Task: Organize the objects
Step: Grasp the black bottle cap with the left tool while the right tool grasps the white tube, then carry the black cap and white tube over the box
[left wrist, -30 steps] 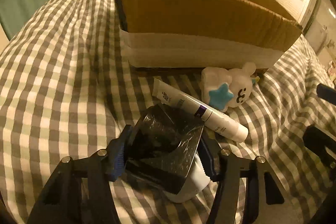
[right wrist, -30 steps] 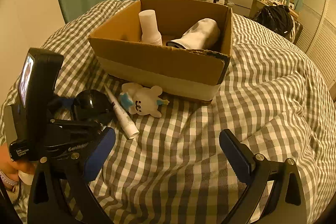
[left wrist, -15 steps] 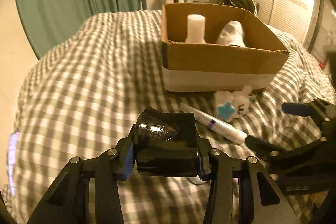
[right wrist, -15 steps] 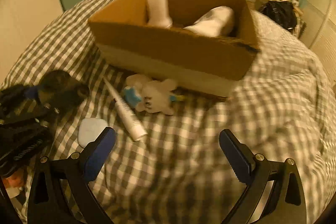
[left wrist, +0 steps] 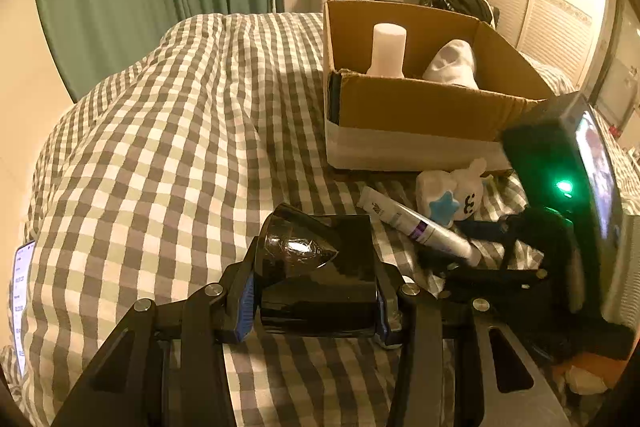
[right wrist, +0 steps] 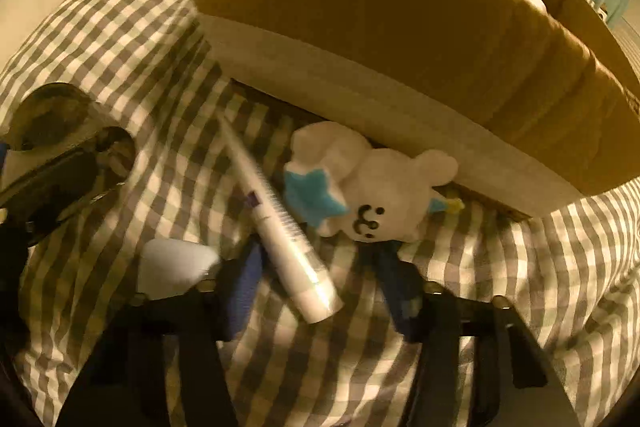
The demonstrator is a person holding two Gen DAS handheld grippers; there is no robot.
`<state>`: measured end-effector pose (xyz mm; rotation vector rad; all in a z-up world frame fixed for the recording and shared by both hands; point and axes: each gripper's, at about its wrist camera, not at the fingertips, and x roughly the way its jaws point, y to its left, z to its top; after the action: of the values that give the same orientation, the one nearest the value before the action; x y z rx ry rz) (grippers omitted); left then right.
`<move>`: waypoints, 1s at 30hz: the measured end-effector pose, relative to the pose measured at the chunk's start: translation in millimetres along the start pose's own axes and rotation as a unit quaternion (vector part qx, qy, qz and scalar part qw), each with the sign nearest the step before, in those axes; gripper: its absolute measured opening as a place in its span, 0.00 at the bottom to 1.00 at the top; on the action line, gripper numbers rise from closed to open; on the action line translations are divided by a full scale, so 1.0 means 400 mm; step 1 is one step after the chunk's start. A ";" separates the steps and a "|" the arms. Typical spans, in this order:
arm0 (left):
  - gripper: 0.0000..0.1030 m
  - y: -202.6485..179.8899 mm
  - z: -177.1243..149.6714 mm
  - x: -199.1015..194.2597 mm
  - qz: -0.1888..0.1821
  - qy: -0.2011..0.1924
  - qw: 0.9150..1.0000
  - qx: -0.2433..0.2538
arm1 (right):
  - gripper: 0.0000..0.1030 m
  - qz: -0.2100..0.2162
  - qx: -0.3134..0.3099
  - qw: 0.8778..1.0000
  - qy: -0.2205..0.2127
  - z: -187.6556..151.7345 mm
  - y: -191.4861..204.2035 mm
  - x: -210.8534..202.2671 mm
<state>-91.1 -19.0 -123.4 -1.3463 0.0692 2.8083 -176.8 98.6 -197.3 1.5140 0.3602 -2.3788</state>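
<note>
My left gripper point(left wrist: 314, 301) is shut on a glossy black box-shaped object point(left wrist: 320, 275) and holds it above the checked bedspread. My right gripper point(right wrist: 320, 287) is open, low over the bed, its fingers either side of the cap end of a white tube point(right wrist: 280, 223). A white plush toy with a blue star point(right wrist: 368, 191) lies just beyond, against the cardboard box point(right wrist: 400, 39). In the left wrist view the tube point(left wrist: 416, 227), the plush point(left wrist: 452, 193) and the box point(left wrist: 412, 115) lie ahead to the right. The box holds a white bottle point(left wrist: 388, 49) and a white bundle point(left wrist: 454, 63).
A small white rounded object point(right wrist: 172, 267) lies on the bed left of the right gripper. A phone point(left wrist: 22, 303) lies at the bed's left edge. The right gripper's body with a lit screen point(left wrist: 576, 195) fills the right of the left wrist view.
My left gripper has lifted the black object off the bed and drawn back. My right gripper has dropped and closed in on the tube, its jaws narrower than before.
</note>
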 end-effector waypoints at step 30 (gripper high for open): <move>0.44 -0.074 -0.056 -0.185 -0.048 -0.013 0.998 0.034 | 0.20 0.003 0.015 0.998 -0.066 -0.226 0.051 -0.313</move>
<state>-25.9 9.1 -80.6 -1.2622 0.0973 2.7179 -43.6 126.9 -122.0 1.3599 0.2918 -2.4730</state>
